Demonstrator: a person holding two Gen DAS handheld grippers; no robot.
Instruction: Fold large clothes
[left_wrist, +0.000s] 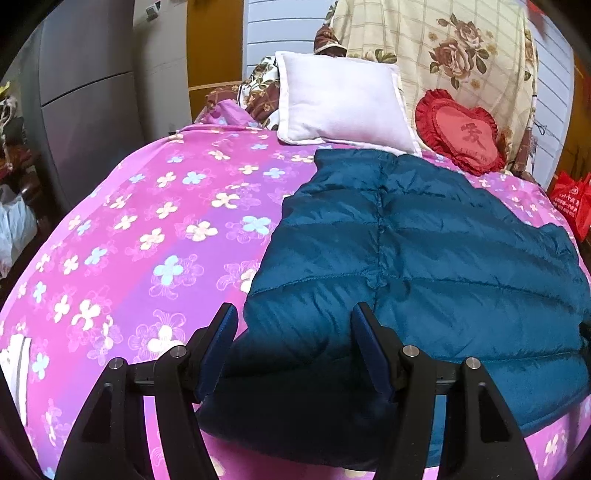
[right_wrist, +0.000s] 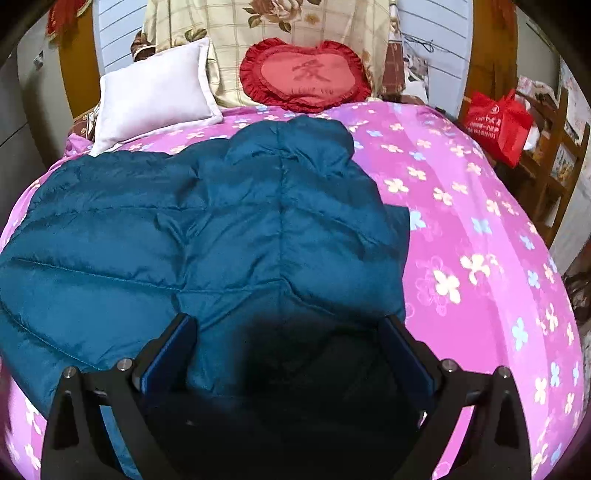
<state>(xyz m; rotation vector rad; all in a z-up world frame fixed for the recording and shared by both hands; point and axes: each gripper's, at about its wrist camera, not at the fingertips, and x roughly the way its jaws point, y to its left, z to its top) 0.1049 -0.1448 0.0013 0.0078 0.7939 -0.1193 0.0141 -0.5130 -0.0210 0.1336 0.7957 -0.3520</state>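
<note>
Jacket: a teal quilted jacket (left_wrist: 424, 240) is laid flat on the bed, its near hem towards both cameras and its far end close to the pillows.
Bed: the bed is covered by a pink sheet (left_wrist: 155, 221) printed with white and blue flowers.
Left gripper (left_wrist: 293, 317): it is held over the near left corner of the jacket; its jaws are spread wide, with jacket fabric seen in the gap but not pressed by the pads.
Right gripper (right_wrist: 288, 328): it is held over the near right part of the jacket (right_wrist: 221, 229); its jaws are spread wide, and nothing is clamped.
Pillows: a white pillow (left_wrist: 340, 99) and a red heart-shaped cushion (left_wrist: 460, 131) are propped at the head of the bed.
Bag: a red bag (right_wrist: 495, 125) is seen beside the bed on the right.
</note>
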